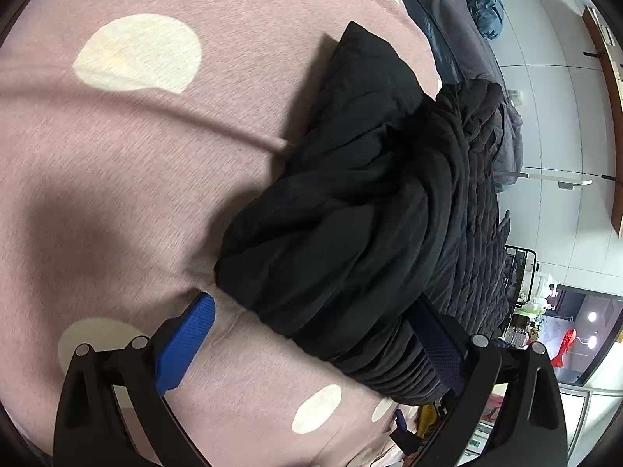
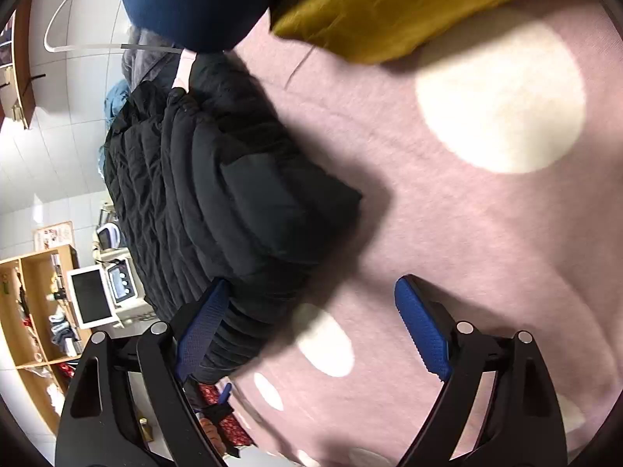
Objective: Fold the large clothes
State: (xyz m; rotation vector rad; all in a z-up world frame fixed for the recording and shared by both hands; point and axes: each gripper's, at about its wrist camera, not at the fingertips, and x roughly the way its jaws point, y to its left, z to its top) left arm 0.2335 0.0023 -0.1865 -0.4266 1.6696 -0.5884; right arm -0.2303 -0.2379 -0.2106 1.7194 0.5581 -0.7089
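Lying bunched on the pink spotted sheet (image 1: pixel 117 155), the black quilted jacket (image 1: pixel 350 214) fills centre to right of the left wrist frame, and centre-left of the right wrist frame. Left tool (image 1: pixel 315 346): jaws wide apart, one blue pad over bare sheet lower left, the other pad at the jacket's lower edge, lower right; jacket hem sits between them, pads not pressing it. Right tool (image 2: pixel 315 330): jaws also spread wide, left pad against the jacket's ribbed edge, right pad over bare sheet; nothing clamped. Mustard cloth (image 2: pixel 409 7) and a dark blue rounded shape (image 2: pixel 194 0) at top of the right wrist frame. Wooden shelf unit (image 2: pixel 31 311) at left edge, beyond the jacket.
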